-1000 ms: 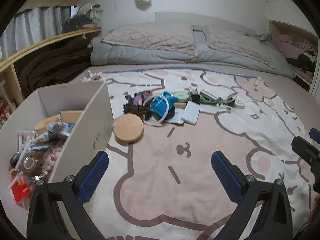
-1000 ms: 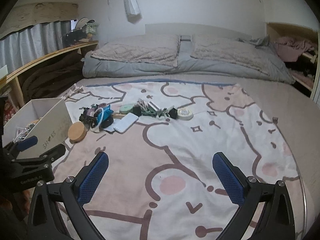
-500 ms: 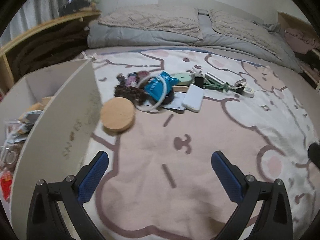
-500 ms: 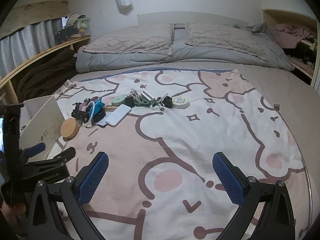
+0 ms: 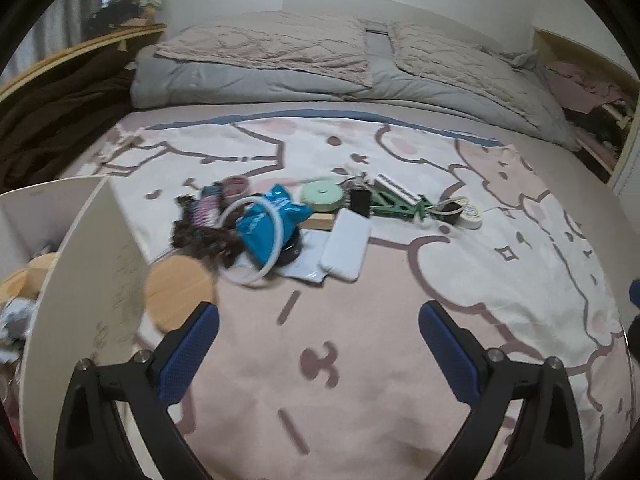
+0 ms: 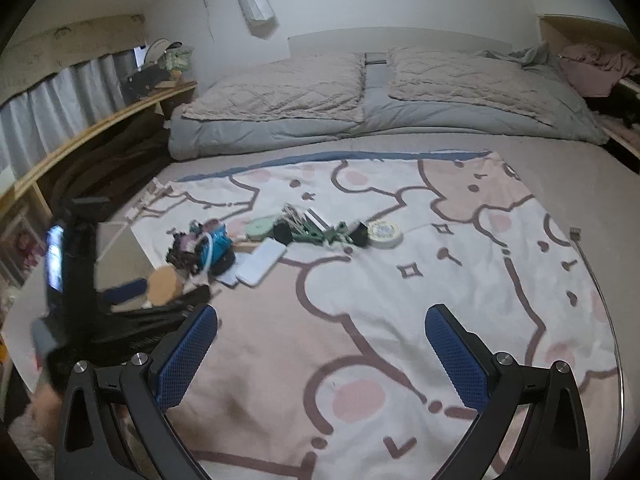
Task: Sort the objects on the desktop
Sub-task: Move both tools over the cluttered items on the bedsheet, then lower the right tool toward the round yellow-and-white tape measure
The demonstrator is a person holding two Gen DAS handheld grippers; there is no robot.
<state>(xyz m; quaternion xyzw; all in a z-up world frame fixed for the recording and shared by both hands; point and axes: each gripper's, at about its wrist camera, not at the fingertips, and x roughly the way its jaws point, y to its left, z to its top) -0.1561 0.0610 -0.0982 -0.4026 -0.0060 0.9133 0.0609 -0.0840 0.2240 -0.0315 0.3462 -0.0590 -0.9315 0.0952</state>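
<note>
We've got a white blanket (image 5: 500, 264) with pink patches, brown cartoon outlines and a blue top edge. On it: a bright blue snack bag (image 5: 272, 220), white ring (image 5: 260, 240), white power bank (image 5: 346, 246), mint green round case (image 5: 322, 197), green clips (image 5: 396, 208), and a tan wooden disc (image 5: 180, 296). The box (image 5: 80, 280) is off-white. Both grippers' pads (image 6: 186, 354) are blue on black fingers. Pillows (image 6: 280, 92) are beige, with a grey duvet (image 6: 460, 120).

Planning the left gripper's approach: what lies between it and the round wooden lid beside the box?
Only bare blanket. In the left wrist view the left gripper, its jaws closing on nothing, has the wooden lid just past its left finger.
</note>
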